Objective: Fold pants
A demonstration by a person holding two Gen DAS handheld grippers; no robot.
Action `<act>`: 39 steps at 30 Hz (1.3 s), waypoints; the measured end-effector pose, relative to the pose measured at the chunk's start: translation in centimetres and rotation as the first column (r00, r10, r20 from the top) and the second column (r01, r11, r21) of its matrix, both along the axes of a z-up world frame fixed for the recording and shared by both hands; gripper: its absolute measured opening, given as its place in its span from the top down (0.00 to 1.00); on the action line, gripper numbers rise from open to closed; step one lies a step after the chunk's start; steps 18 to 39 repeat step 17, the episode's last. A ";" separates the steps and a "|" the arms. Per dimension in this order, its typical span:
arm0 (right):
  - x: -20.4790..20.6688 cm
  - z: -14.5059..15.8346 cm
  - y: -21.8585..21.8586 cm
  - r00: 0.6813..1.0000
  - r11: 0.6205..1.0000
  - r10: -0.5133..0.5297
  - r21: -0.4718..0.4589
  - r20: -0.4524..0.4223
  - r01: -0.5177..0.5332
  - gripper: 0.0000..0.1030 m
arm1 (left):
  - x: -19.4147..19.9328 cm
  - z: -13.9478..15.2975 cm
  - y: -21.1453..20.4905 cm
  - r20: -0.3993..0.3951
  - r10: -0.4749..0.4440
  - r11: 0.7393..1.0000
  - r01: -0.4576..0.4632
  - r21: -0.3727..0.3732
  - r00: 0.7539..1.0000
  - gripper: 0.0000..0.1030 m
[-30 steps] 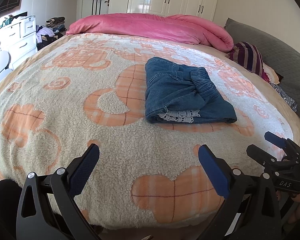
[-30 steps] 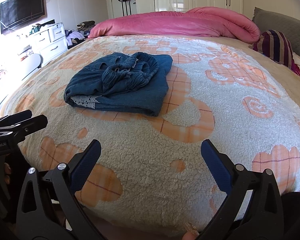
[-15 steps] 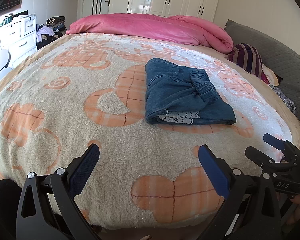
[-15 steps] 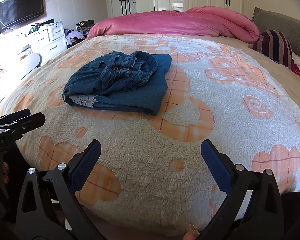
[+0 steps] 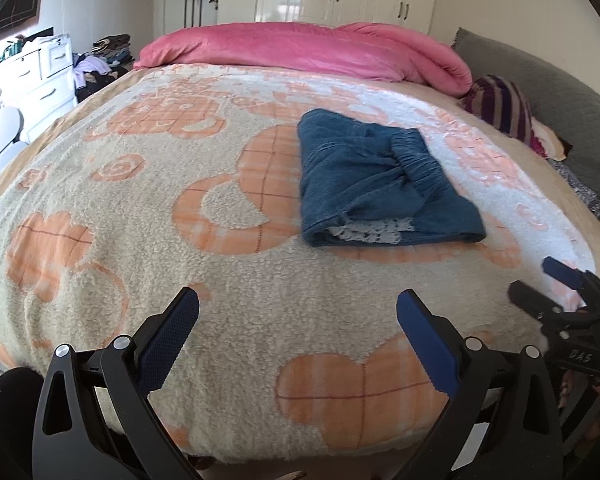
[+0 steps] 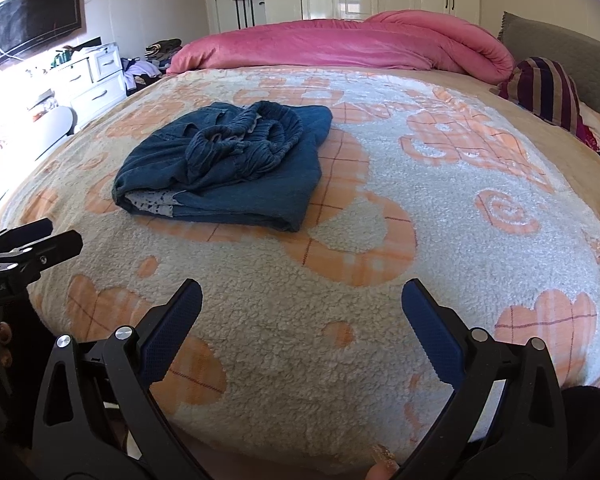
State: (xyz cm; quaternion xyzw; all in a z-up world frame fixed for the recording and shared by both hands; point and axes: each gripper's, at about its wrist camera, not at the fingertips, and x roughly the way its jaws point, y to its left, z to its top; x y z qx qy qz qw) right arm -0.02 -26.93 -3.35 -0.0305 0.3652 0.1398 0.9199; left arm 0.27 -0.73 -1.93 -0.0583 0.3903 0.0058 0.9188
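Both grippers have drawn back slightly from the pants over the last second; the pants sit a little farther off in both wrist views, their shape unchanged. Left gripper [image 5: 298, 312]: fingers spread wide apart, holding nothing, hovering over the near edge of the blanket [image 5: 140, 208]. Right gripper [image 6: 302, 304]: fingers likewise wide apart and empty, above the same near edge. Pants [image 5: 380, 180]: folded into a compact blue denim bundle, lying on the blanket well ahead of both grippers, ahead and right of the left gripper, ahead and left of the right gripper. Elastic waistband bunched on top; a pale lace-like layer shows at the near folded edge. Pink duvet [image 5: 300, 48]: lies beyond the pants, at the far end of the bed.
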 end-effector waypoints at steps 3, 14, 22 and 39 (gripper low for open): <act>0.5 -0.1 -0.6 1.000 1.000 -0.016 -0.004 -0.003 0.016 0.08 | 0.3 -0.1 0.1 0.000 0.036 0.998 -0.036 0.054 0.999 0.04; 10.2 1.4 -12.9 0.952 0.953 -0.303 -0.012 -0.033 0.303 0.08 | 7.1 1.3 11.1 -0.020 0.206 0.970 -0.202 0.134 0.978 0.04; 15.9 1.3 -19.7 0.885 0.886 -0.463 -0.068 -0.056 0.459 0.08 | 11.5 0.9 16.6 -0.059 0.307 0.935 -0.290 0.203 0.950 0.04; 15.9 1.3 -19.7 0.885 0.886 -0.463 -0.068 -0.056 0.459 0.08 | 11.5 0.9 16.6 -0.059 0.307 0.935 -0.290 0.203 0.950 0.04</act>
